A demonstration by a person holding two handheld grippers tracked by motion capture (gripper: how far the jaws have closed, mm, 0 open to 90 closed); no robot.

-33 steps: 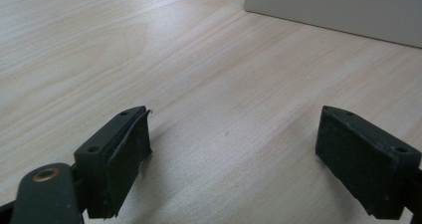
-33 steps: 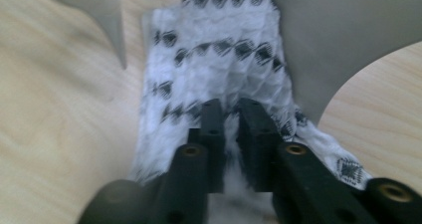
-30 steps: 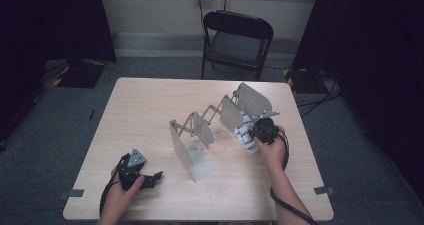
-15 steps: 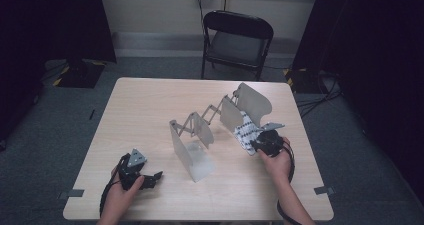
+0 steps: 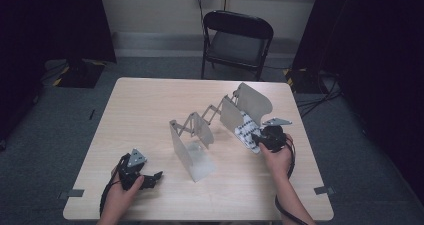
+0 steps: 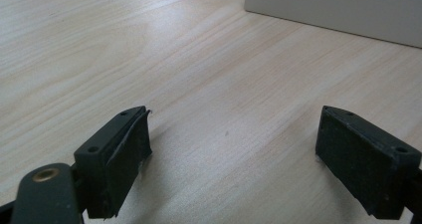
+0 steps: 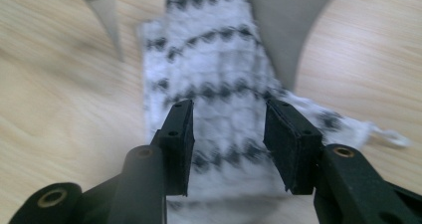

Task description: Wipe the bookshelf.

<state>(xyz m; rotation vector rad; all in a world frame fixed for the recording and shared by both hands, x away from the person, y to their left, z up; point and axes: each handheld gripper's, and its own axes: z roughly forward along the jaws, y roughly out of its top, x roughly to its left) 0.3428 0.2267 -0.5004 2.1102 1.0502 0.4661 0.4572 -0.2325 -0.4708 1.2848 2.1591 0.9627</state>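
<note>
On the table (image 5: 150, 110) in front of you stands a grey accordion rack (image 5: 220, 125): flat upright panels joined by scissor links, running from the near middle of the table back toward the far right. Its nearest panel (image 5: 187, 152) stands between your two hands, and the rounded far panel (image 5: 255, 102) rises just behind your right hand. Beyond the table's far edge a black folding chair (image 5: 237, 40) sits on the grey carpet.

The white cloth with black wavy stripes (image 5: 246, 134) lies on the table at the foot of the rack's right end, partly tucked between the last two panels; in the right gripper view the cloth (image 7: 219, 79) runs up beside the rounded panel (image 7: 288, 25), with a pointed rack foot (image 7: 109, 10) at its left.

Your right gripper (image 5: 261, 139) is right at the cloth's near end. Its jaws have just been opening and now stand partly apart, with the cloth beneath and between them, and the pads do not press on it.

Your left gripper (image 5: 150, 177) rests low at the table's near left, well apart from the cloth, jaws spread wide with only bare wood between them and a panel's edge (image 6: 338, 7) ahead.
</note>
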